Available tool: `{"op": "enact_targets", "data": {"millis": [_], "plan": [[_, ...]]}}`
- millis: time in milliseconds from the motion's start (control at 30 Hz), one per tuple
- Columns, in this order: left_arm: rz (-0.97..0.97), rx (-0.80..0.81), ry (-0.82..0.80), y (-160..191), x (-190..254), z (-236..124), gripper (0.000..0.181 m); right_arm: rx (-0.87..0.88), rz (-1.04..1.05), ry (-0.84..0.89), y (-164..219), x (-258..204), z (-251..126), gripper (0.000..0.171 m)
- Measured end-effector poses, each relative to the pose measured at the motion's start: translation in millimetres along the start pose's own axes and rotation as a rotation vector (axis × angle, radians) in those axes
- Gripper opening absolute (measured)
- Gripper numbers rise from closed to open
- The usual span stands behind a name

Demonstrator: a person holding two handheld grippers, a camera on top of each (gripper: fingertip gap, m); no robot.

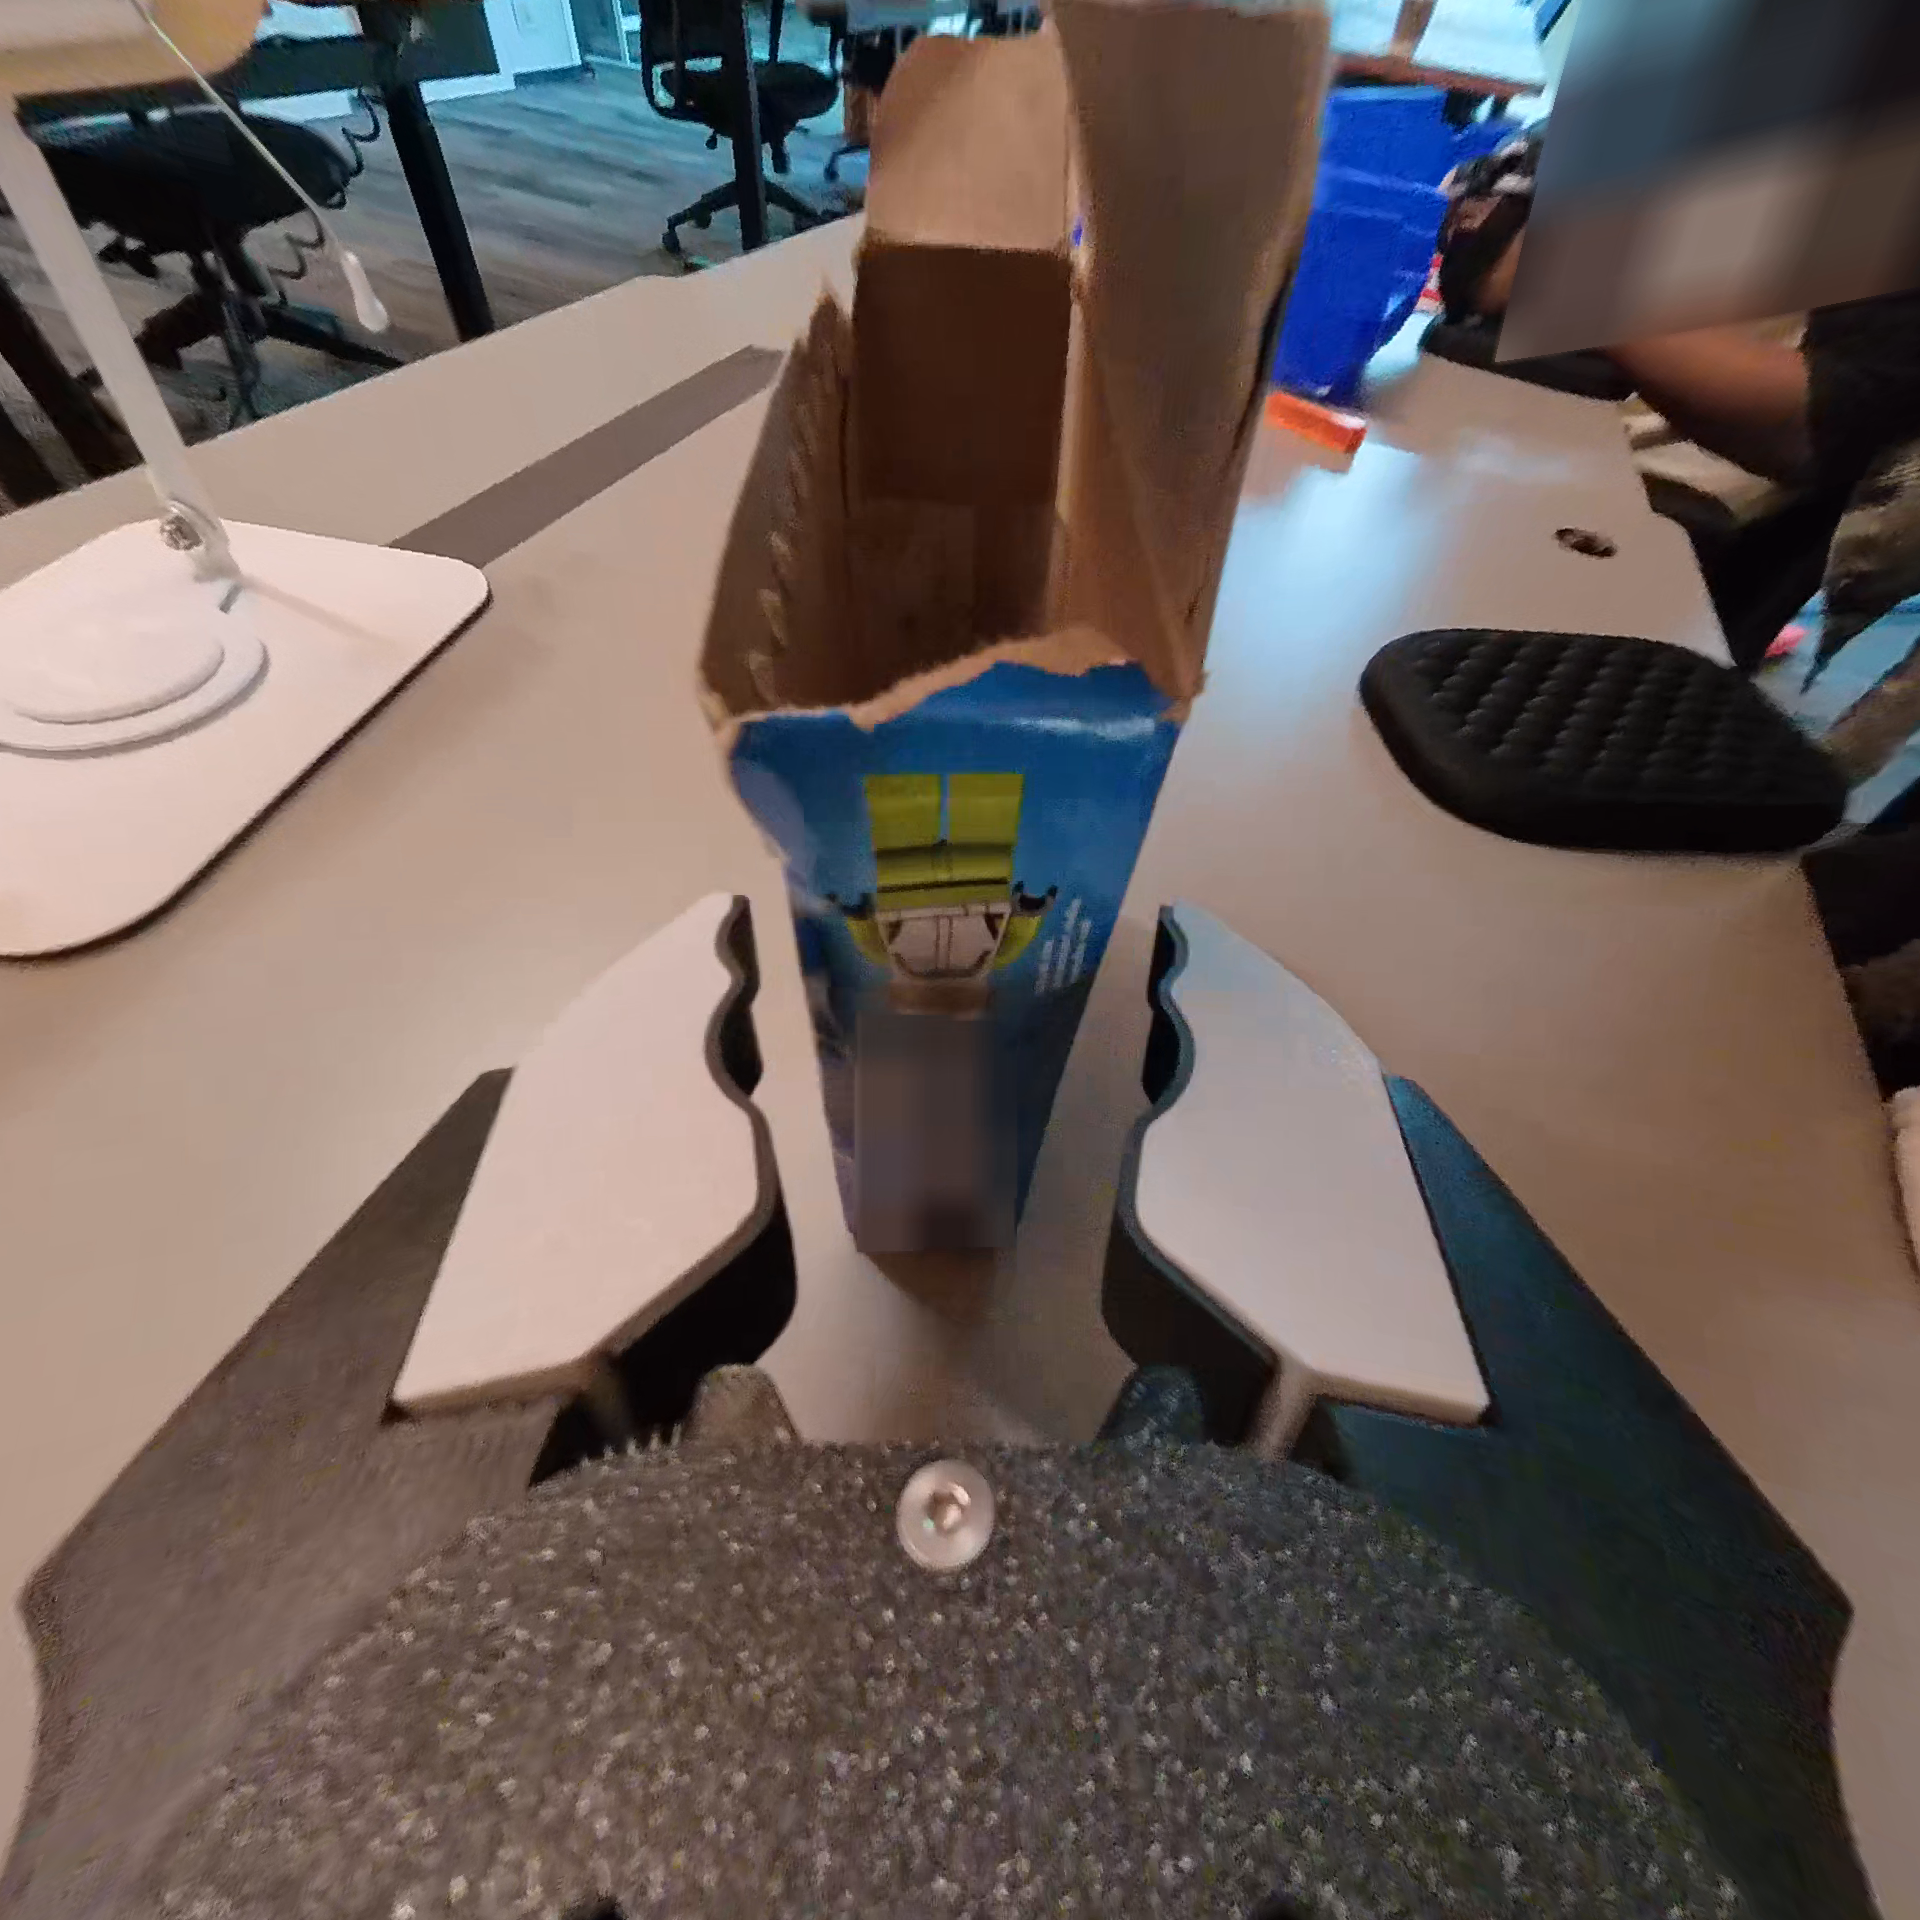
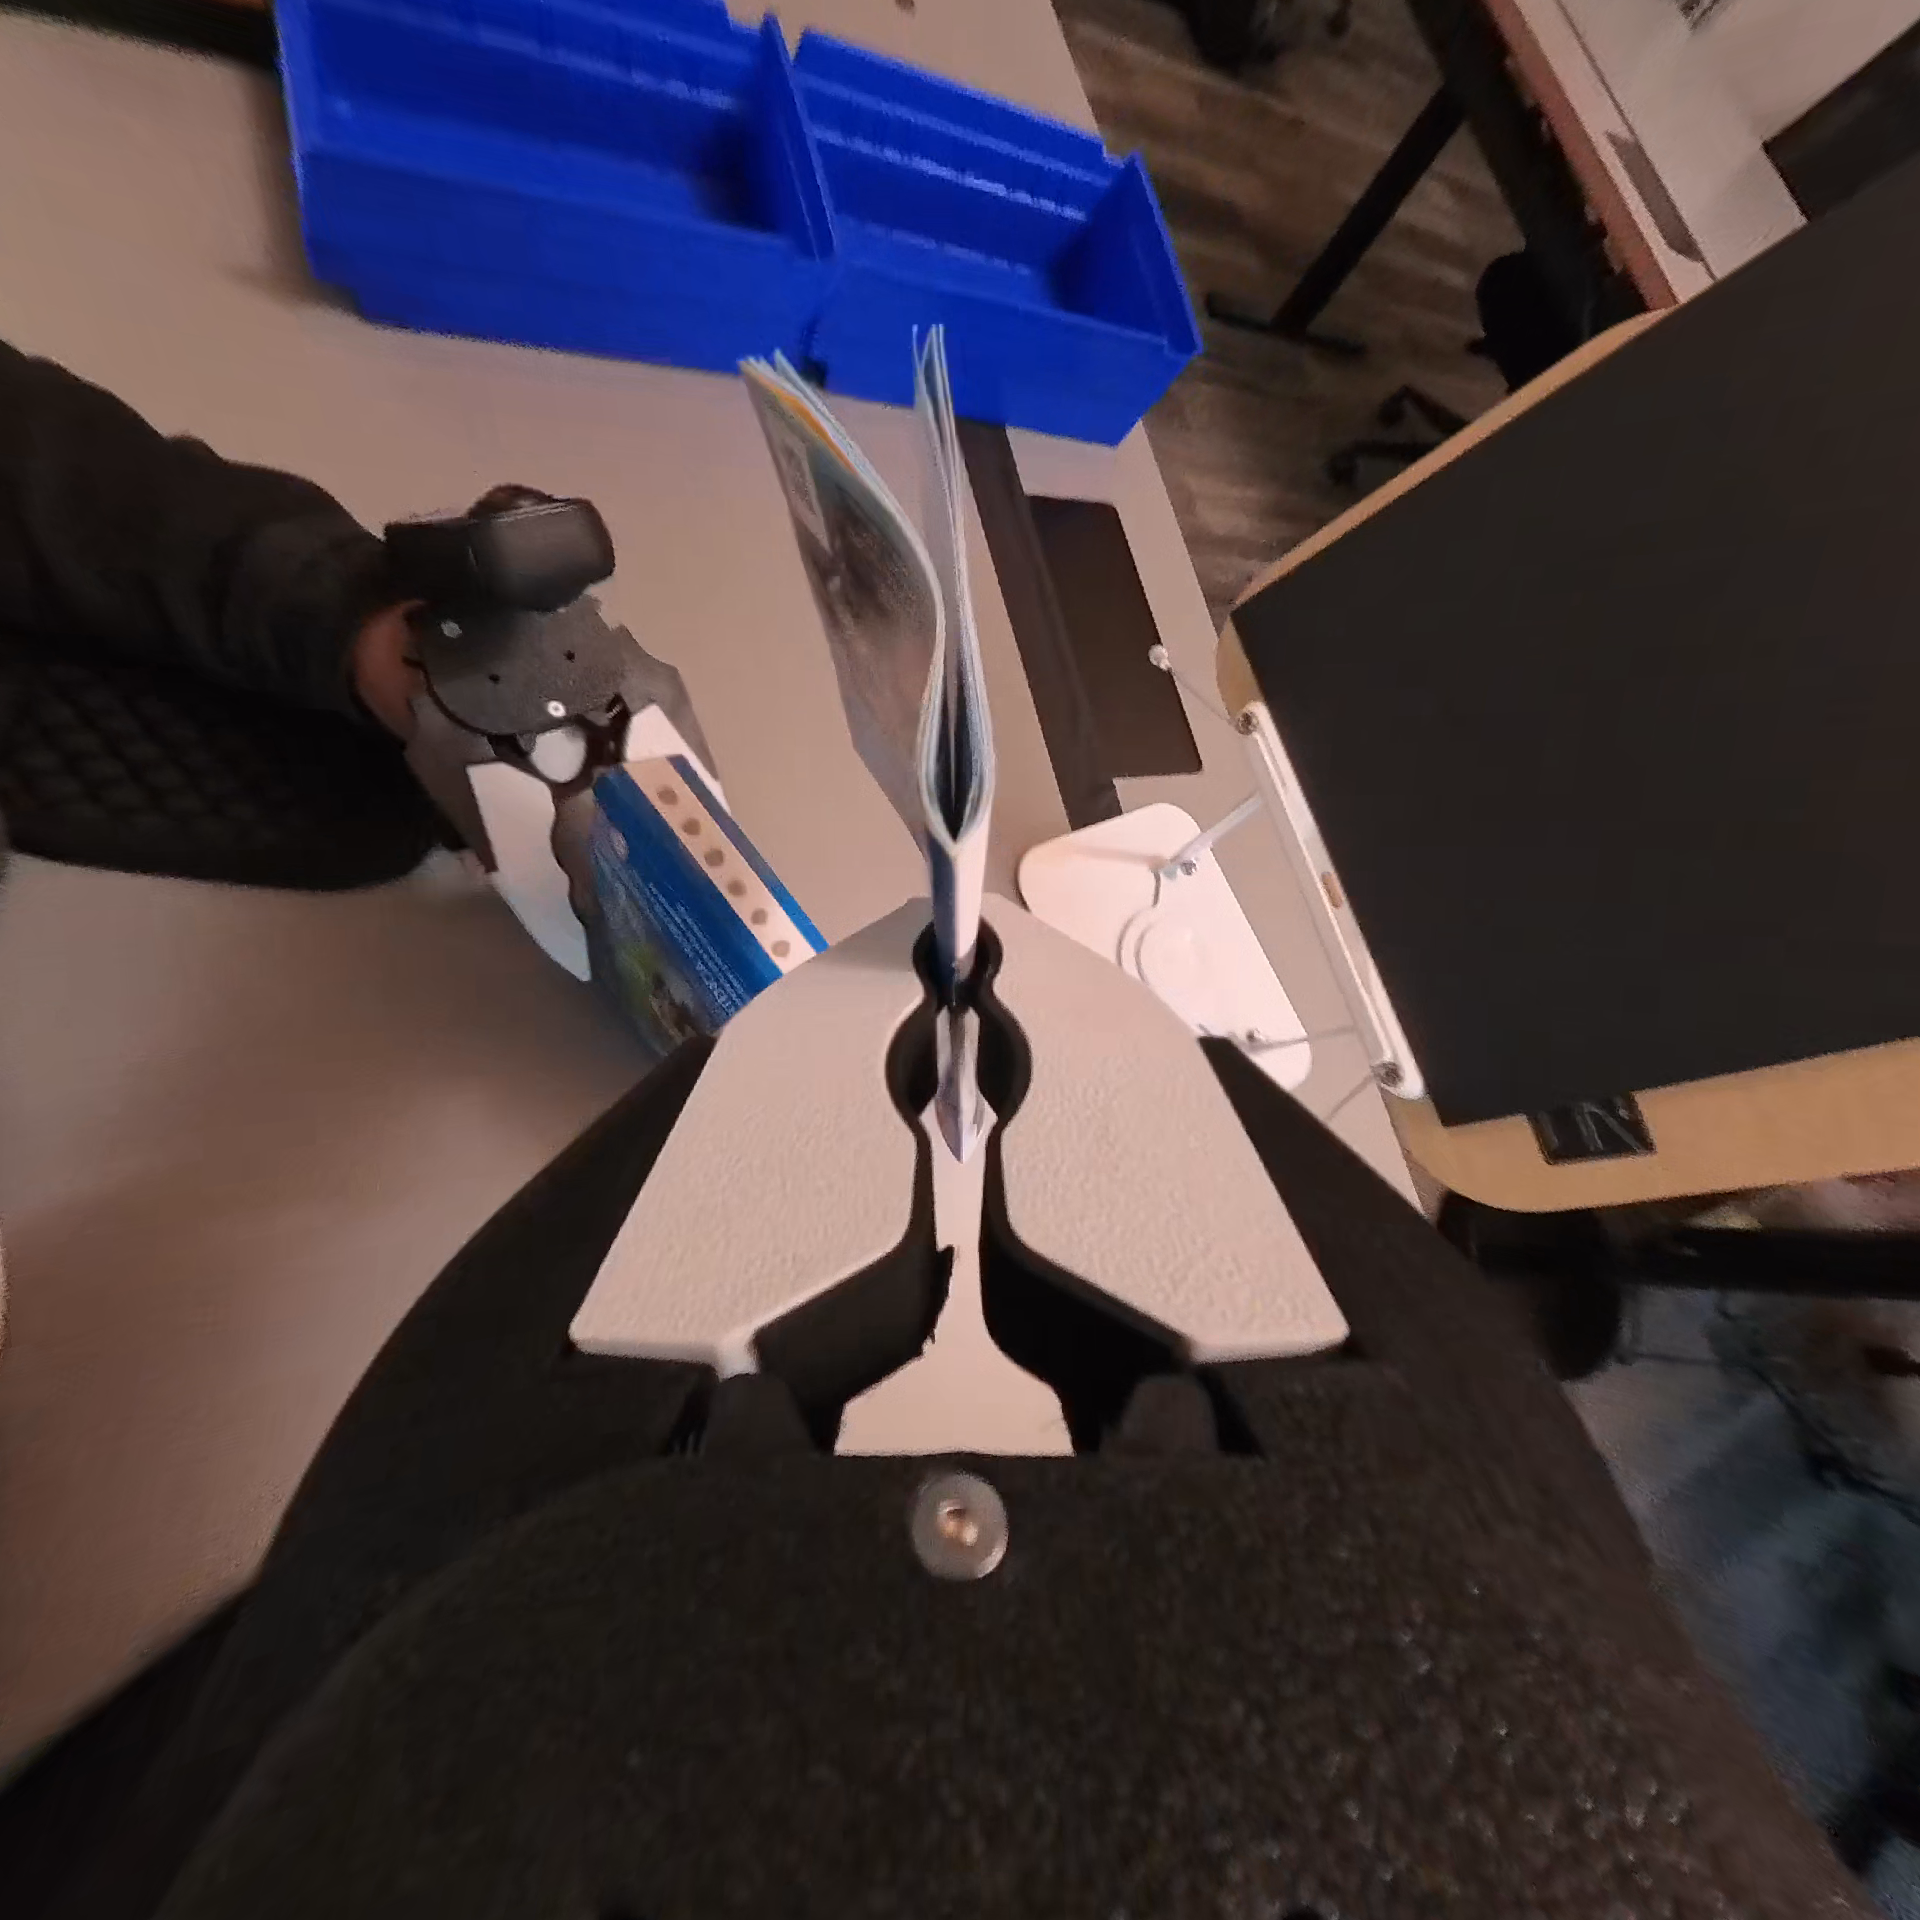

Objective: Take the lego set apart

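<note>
A torn-open blue lego box (image 1: 956, 810) with a brown cardboard inside lies on the beige table (image 1: 416, 1039), open end pointing away. My left gripper (image 1: 951, 925) is open, one finger on each side of the box's near end, with a small gap on both sides. The right wrist view shows the same box (image 2: 675, 914) in the left gripper (image 2: 582, 790), held by a hand in a dark sleeve. My right gripper (image 2: 954, 935) is shut on the spine of a folded instruction booklet (image 2: 904, 623), held above the table with its pages fanning open.
Two blue bins (image 2: 727, 208) stand at the table's far edge. A white lamp base (image 1: 156, 707) sits left of the box; it also shows in the right wrist view (image 2: 1174, 914). A black wrist rest (image 1: 1590, 738) lies to the right. A dark panel (image 2: 1610, 675) is close on the right. Tip to tip, the grippers are about 25 cm apart. From my right tips it is roughly 30 cm to the dark panel (image 2: 1610, 675); from my left, 35 cm.
</note>
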State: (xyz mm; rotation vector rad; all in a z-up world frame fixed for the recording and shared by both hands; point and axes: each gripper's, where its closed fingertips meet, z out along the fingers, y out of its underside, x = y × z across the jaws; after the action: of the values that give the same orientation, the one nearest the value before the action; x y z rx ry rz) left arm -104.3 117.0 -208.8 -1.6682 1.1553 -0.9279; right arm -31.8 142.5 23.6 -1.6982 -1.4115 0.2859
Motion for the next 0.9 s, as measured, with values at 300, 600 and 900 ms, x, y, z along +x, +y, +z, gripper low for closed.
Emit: {"op": "enact_targets", "data": {"millis": [300,600,900], "plan": [[-0.073,0.424,-0.03,-80,-29,-103,0.076,0.196,0.086,-0.158,-16,-24,14,0.001],[0.132,0.802,0.024,-198,8,-122,0.006,0.469,0.216,-0.419,-49,-62,42,0.001],[0.396,0.152,-0.22,-187,-13,-105,0.002,0.334,-0.033,-0.093,-19,-12,18,0.046]]}}
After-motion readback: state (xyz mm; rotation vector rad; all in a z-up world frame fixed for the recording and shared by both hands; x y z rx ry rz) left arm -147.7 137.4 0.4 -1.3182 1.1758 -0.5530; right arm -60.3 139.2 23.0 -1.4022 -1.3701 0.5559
